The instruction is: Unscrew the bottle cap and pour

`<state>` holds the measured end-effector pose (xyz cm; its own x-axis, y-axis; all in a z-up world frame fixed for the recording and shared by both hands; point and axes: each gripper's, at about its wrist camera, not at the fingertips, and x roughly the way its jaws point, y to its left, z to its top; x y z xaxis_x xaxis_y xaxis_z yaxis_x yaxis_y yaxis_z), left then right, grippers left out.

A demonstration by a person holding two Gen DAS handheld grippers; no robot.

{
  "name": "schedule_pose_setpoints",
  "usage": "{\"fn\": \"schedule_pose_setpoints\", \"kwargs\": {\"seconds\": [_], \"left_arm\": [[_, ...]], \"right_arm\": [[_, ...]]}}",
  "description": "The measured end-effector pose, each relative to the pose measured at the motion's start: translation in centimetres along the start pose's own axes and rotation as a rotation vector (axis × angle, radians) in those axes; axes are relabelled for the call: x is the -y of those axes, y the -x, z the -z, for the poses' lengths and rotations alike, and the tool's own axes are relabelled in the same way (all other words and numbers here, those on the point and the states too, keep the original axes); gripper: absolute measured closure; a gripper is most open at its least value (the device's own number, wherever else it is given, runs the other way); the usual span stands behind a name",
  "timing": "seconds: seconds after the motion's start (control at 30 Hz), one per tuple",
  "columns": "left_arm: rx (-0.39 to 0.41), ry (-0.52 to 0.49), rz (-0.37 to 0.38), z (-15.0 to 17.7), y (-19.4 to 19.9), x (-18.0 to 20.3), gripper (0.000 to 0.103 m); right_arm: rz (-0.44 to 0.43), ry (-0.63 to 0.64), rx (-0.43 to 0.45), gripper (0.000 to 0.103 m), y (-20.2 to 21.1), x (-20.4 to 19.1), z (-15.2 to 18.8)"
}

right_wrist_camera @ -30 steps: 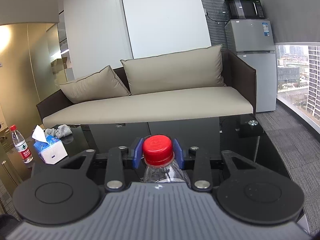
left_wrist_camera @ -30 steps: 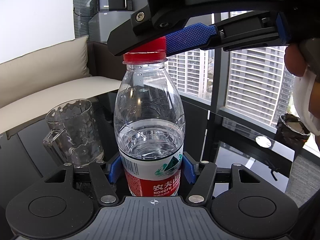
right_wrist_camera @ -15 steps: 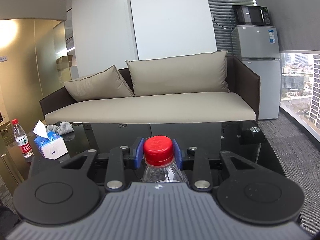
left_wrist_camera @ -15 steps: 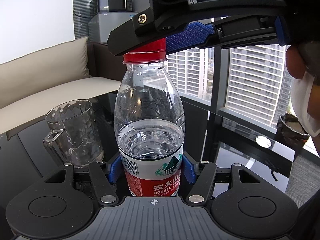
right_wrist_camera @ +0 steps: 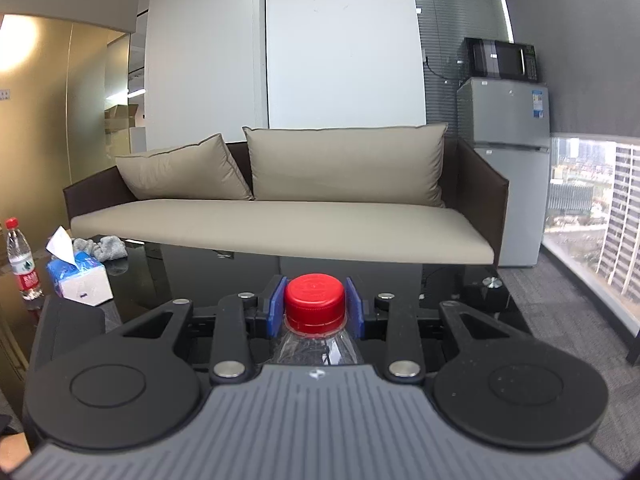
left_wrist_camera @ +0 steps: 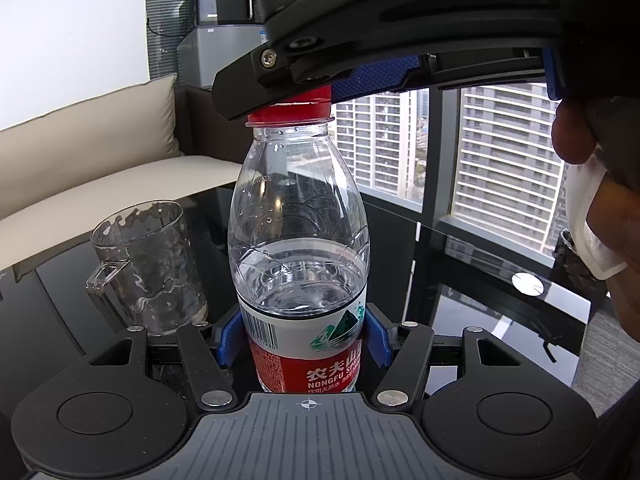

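A: Checking alignment first. Bottle (left_wrist_camera: 298, 248) stands upright, centre of the left wrist view, long axis vertical. Cap (right_wrist_camera: 314, 300) sits at the top of that axis, still seated on the neck.

B: Which tongs are where?

A: Left tongs (left_wrist_camera: 303, 338) clamp the bottle low, on the label band, blue pads (left_wrist_camera: 230, 338) pressing either side. Right tongs (right_wrist_camera: 315, 305) come in from the upper right of the left wrist frame, nearly level, across the bottle's axis. They're pinched on the cap, a pad on each flank, no gap visible.

B: So both closed on something?

A: Yes. Left closed on the body, right closed on the cap. My read: the twist has to run about the vertical axis, so the right tongs do the turning while the left only brace.

B: Pour target?

A: Mug (left_wrist_camera: 150, 268), clear, handle facing us, standing on the dark tabletop (left_wrist_camera: 488, 312) just left of the bottle. It looks empty, though that's hard to judge through the glass. Bottle is roughly half full.

B: Risk?

A: Probably pads slipping on the ribbed cap.
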<state>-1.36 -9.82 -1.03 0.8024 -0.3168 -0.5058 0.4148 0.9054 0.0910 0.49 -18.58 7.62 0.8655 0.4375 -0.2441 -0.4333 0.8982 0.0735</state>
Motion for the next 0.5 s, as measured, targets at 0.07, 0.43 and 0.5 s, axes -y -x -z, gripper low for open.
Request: {"fn": "schedule_pose_setpoints", "kwargs": {"seconds": [0.07, 0.43, 0.5], "left_arm": [[-0.001, 0.002, 0.001, -0.03, -0.04, -0.07, 0.046], [-0.001, -0.001, 0.005, -0.05, 0.02, -0.37, 0.046], [0.0, 0.0, 0.009, -0.03, -0.05, -0.46, 0.046]], "right_arm": [[0.01, -0.002, 0.008, 0.07, 0.01, -0.12, 0.1], [-0.036, 0.02, 0.002, 0.071, -0.02, 0.11, 0.14], [-0.057, 0.024, -0.002, 0.071, -0.05, 0.43, 0.01]]}}
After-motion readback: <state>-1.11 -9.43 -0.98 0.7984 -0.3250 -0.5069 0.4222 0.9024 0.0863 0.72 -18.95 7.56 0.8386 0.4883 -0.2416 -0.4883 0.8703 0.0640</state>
